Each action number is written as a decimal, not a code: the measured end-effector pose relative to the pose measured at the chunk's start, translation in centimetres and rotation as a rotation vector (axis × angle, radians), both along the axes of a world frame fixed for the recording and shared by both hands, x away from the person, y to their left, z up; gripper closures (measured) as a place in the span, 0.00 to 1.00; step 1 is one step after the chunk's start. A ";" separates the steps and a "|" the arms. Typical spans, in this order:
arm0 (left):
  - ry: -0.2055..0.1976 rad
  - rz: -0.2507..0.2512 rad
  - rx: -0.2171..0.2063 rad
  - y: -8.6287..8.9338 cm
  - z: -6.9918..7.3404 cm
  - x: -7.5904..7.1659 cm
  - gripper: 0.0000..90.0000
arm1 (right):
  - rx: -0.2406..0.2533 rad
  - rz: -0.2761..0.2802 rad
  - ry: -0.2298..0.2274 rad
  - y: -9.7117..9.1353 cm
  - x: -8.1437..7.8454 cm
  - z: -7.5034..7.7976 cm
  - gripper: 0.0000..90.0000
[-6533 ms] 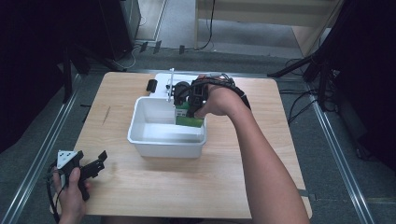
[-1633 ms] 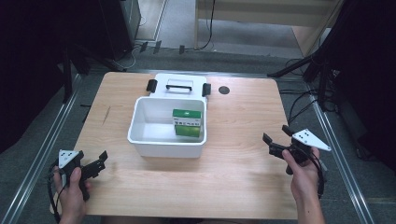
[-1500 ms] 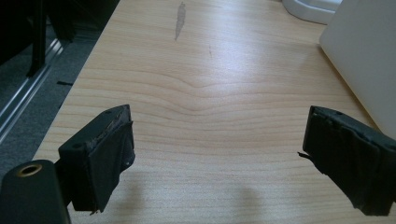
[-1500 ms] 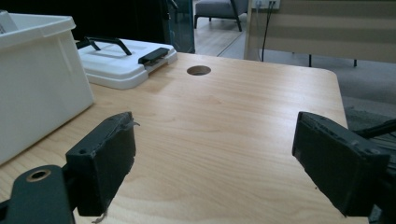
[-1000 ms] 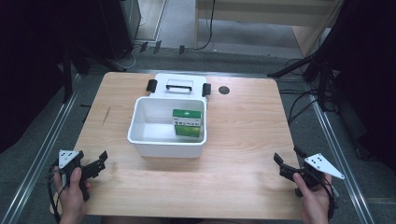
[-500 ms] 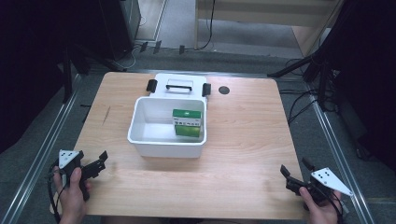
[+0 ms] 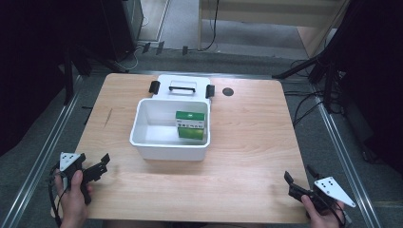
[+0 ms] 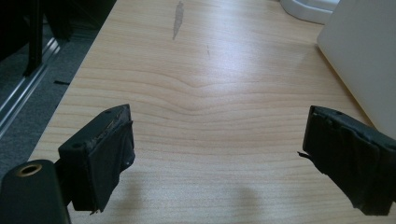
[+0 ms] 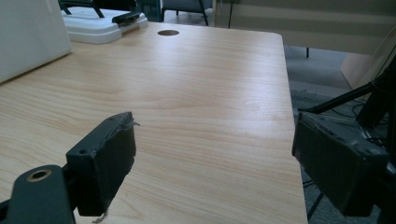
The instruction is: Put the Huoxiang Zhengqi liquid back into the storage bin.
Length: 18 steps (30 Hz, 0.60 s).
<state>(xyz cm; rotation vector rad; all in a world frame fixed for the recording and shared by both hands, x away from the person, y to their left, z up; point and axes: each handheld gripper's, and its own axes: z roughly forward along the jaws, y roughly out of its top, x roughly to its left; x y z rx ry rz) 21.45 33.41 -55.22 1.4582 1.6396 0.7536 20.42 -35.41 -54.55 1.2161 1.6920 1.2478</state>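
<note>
Honestly, the main risk looks like a careless reach knocking the green box (image 7: 190,126), standing inside the white bin (image 7: 170,150) mid-tabletop (image 7: 247,142), or catching the bin's rim. The left gripper (image 7: 102,161) and right gripper (image 7: 289,181) sit at the near corners, fingers (image 8: 100,154) spread wide, gripping nothing

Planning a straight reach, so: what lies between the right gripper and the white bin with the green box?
Only bare wooden table separates the right gripper from the white bin holding the green box; the high view shows it.
</note>
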 end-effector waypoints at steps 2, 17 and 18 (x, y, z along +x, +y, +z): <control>-0.001 0.001 -0.002 0.0 0.0 0.0 0.10 | 0.012 -0.002 0.004 -0.1 0.0 0.0 0.16; -0.007 0.005 -0.012 0.1 0.0 -0.1 0.10 | -0.006 -0.010 0.014 0.0 -0.1 0.0 0.16; -0.008 0.003 -0.014 0.1 0.0 -0.1 0.10 | -0.005 -0.011 0.017 0.0 -0.1 0.0 0.16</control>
